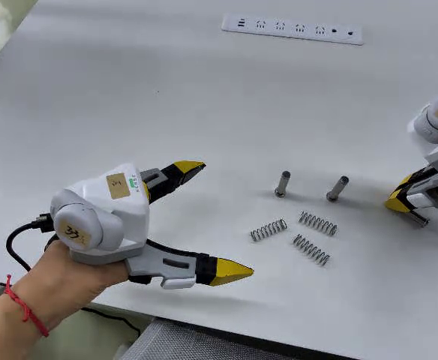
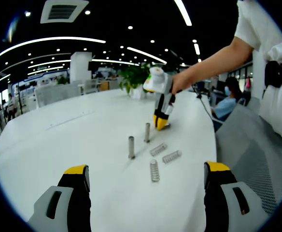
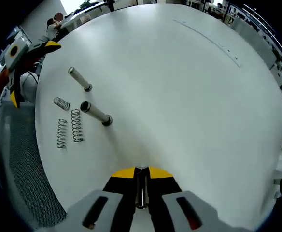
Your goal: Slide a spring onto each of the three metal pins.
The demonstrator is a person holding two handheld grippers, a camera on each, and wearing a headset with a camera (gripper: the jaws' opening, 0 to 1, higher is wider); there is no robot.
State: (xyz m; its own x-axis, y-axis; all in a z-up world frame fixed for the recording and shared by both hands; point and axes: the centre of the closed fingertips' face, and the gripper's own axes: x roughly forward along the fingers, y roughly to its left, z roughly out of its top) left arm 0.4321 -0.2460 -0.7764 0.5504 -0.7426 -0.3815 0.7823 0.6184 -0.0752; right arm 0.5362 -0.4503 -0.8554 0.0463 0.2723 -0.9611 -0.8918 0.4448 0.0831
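Presently clamps the right tool (image 1: 408,204) on a pin (image 3: 141,191), likely to stand it beside the others; carries its long axis along the jaws, tip down at the worktop (image 1: 166,97). Has a second pin (image 1: 282,184) and third pin (image 1: 337,188) upright at 9 o'clock of that tool, axes vertical. Has three springs (image 1: 268,229) lying flat at 6 o'clock of those, within reach. Holds the left tool (image 1: 220,217) released, jaws wide, aimed toward them.

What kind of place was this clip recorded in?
Probably an open-plan office or lab. A broad white worktable carries a white power strip, and beyond it are long ceiling strip lights, a leafy green plant and more desks.
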